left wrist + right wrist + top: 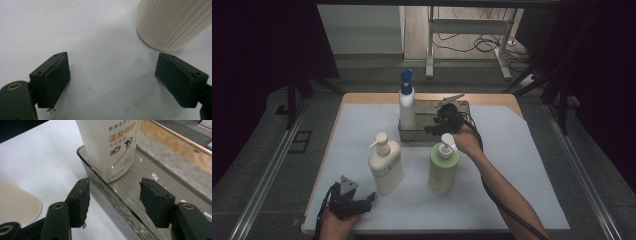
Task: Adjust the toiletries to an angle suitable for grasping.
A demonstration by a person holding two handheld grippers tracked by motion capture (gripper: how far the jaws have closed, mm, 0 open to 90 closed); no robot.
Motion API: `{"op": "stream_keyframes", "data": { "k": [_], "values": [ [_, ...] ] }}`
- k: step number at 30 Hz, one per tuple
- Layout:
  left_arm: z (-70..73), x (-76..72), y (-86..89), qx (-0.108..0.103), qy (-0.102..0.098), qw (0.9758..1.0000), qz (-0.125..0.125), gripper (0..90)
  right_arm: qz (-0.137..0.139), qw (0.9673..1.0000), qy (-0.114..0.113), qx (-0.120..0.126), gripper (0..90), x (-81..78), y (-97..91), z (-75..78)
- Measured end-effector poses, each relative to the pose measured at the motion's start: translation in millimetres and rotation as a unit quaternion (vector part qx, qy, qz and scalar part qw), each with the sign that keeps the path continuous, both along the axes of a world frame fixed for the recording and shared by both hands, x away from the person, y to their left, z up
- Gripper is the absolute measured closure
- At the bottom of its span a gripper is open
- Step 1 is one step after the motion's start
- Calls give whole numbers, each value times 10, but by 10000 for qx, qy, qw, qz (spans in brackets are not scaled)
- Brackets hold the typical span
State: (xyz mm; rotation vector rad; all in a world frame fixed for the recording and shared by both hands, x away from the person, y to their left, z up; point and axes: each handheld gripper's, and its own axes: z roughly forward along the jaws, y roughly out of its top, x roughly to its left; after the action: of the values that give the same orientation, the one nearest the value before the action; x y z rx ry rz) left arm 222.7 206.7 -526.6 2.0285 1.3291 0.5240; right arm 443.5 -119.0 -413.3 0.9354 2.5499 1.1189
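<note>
A white bottle with a blue pump [406, 106] stands upright in the left end of a clear tray [463, 107] at the back of the table. My right gripper [431, 124] hovers at the tray's front wall, just right of that bottle. In the right gripper view its jaws [113, 195] stand open astride the tray's near wall [117, 200], clear of the labelled bottle [112, 147]. A cream pump bottle [385, 165] and a green pump bottle [443, 167] stand in front. My left gripper [366, 202] rests open at the near left, with the cream bottle's ribbed base [172, 22] just beyond its jaws [112, 75].
A pale mat [512, 165] covers the wooden table. A person's right forearm [502, 192] crosses the mat's right half, trailing a black cable. Metal rails run along both sides of the table. A white table frame [472, 30] stands on the floor behind.
</note>
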Motion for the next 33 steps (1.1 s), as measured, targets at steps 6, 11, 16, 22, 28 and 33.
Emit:
{"op": "stream_keyframes", "data": {
  "k": [6, 11, 16, 22, 28, 33],
  "values": [
    [-1, 0, 0, -4, -5, 10000, 1, 125, -47, 10000, -46, -16, 297, -72, -115, 32],
    [-1, 0, -1, -1, -5, 10000, 1, 125, -63, 9999, -79, 36, 274, -113, -206, 39],
    [-1, 0, -1, -2, -6, 10000, 2, 125, -60, 9999, -56, 98, 267, -179, -324, 48],
    [-1, 0, -1, 0, -4, 10000, 4, 125, -74, 9998, -63, 162, 260, -263, -475, 48],
    [-1, -1, -1, -3, -5, 10000, 9, 125, -143, 9998, -105, 104, 257, -365, -647, 40],
    [-1, -1, -1, -2, -5, 10000, 9, 125, -170, 9997, -96, 122, 257, -435, -744, 21]
  ]
}}
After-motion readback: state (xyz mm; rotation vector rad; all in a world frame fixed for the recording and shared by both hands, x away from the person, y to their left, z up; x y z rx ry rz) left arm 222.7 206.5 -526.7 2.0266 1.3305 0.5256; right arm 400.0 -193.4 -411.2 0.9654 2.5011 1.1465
